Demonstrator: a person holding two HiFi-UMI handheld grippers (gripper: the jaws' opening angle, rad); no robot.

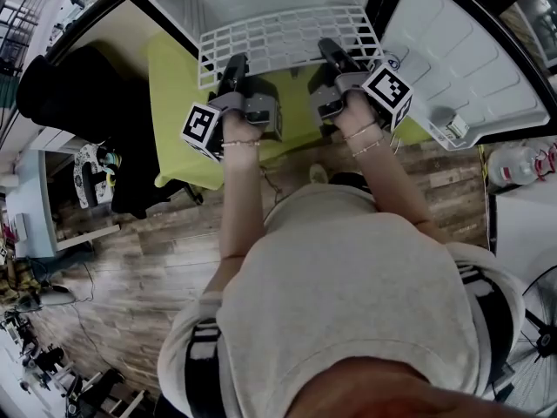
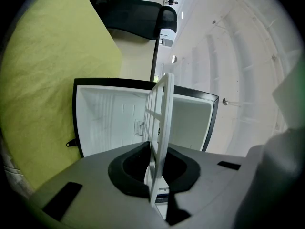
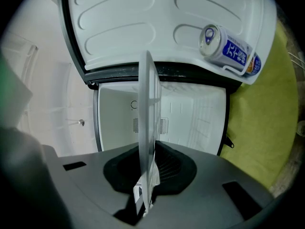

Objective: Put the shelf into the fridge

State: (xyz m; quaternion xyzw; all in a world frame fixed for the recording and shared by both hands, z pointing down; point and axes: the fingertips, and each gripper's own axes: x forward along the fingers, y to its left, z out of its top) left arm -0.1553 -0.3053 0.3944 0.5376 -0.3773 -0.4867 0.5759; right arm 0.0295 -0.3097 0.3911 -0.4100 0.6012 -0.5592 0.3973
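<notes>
Two grippers hold the shelf at the mouth of the open fridge.

The white wire shelf (image 1: 287,35) lies flat, its far edge at the fridge's (image 1: 178,3) opening and its near edge towards the person. The left gripper (image 1: 235,62) pinches that near edge on the left and the right gripper (image 1: 330,50) pinches it on the right. In each gripper view the dark pads press on the shelf's rim from both sides. Both grippers point level at the fridge's white inside. The fridge's door (image 1: 466,68) stands swung open to the right, with a can (image 3: 228,50) lying in its rack. A yellow-green cloth (image 1: 174,81) spreads in front of the fridge, under the shelf and the grippers.
</notes>
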